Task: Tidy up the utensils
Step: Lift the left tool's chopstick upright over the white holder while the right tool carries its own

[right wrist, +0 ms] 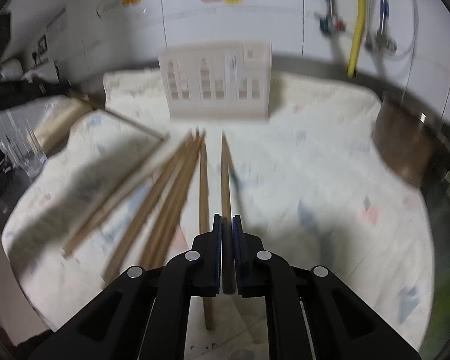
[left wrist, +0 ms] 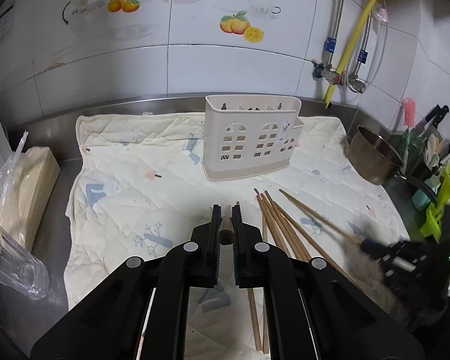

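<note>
Centrally, the left gripper [left wrist: 226, 210] is clamped on one wooden chopstick [left wrist: 226, 225], its butt end lodged between the jaws. Likewise, the right gripper [right wrist: 226, 219] pinches another chopstick [right wrist: 226, 180], which projects toward the beige utensil holder [right wrist: 216, 81]. Loose chopsticks [left wrist: 280, 225] lie on the quilted mat [left wrist: 135, 165].

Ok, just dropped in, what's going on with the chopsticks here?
A person is sorting wooden chopsticks with a claw in each hand. The left claw is shut on one chopstick, seen end-on between its pads. The right claw is shut on another chopstick, its tip pointing toward the holder. The remaining loose chopsticks lie on the quilted mat. The beige utensil holder stands upright at the back of the mat; no chopstick shows above its rim.
</note>
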### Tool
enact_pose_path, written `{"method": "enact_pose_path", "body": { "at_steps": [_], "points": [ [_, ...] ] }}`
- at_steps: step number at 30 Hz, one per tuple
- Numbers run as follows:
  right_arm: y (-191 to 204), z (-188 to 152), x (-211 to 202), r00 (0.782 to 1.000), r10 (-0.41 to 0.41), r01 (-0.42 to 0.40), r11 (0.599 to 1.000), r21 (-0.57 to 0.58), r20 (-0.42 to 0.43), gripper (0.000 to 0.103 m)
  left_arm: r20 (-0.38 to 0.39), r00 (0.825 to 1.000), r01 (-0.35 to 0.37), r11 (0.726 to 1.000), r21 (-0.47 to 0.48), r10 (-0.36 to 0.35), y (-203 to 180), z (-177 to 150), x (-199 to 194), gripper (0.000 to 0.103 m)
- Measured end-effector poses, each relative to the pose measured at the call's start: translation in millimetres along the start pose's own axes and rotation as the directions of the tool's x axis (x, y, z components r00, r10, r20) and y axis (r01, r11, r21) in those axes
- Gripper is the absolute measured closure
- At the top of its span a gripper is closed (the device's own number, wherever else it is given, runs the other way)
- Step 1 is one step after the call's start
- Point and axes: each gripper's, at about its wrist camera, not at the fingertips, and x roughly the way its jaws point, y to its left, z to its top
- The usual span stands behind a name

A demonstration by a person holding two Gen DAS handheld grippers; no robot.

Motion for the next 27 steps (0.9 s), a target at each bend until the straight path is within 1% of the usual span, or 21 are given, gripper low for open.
{"method": "enact_pose_path", "body": {
  "at_steps": [3, 7, 9, 14, 18, 20, 22, 24, 27],
  "points": [
    [0, 31, -20, 0.997, -0.003, 0.005, 1.0, -0.022, 0.08, 0.096, -0.002, 1.0, 0.0, 1.0, 0.009, 0.0, -2, 6, 1, 0.097],
    [3, 76, -35, 0.99, 0.022, -0.014, 0.998, -0.06, 0.141, 0.096, -0.005, 1.0, -0.003, 1.0, 0.023, 0.003, -4, 18, 3, 0.097],
    [4, 97, -37, 0.988, 0.029, -0.017, 0.997, -0.08, 0.153, 0.097, -0.005, 1.0, 0.009, 1.0, 0.025, -0.009, -5, 27, 1, 0.097],
    [0, 144, -39, 0.989, 0.037, -0.021, 0.993, -0.115, 0.142, 0.097, 0.023, 0.999, 0.03, 0.999, 0.036, -0.031, -7, 52, -15, 0.097],
    [-3, 180, -45, 0.987, 0.038, -0.018, 0.991, -0.13, 0.154, 0.097, 0.068, 0.996, 0.057, 0.997, 0.045, -0.06, -12, 78, -33, 0.097],
    [-5, 197, -47, 0.985, 0.045, -0.024, 0.991, -0.13, 0.166, 0.097, 0.103, 0.993, 0.053, 0.996, 0.067, -0.06, -19, 94, -43, 0.097],
    [-6, 203, -49, 0.984, 0.047, -0.025, 0.992, -0.127, 0.172, 0.097, 0.129, 0.99, 0.054, 0.995, 0.08, -0.064, -24, 108, -49, 0.097],
    [-8, 215, -52, 0.981, 0.04, -0.017, 0.992, -0.126, 0.19, 0.097, 0.162, 0.984, 0.054, 0.994, 0.093, -0.068, -29, 124, -57, 0.097],
    [-13, 236, -56, 0.977, 0.042, -0.018, 0.993, -0.115, 0.21, 0.097, 0.209, 0.976, 0.03, 0.993, 0.11, -0.052, -34, 145, -64, 0.097]
  ]
}}
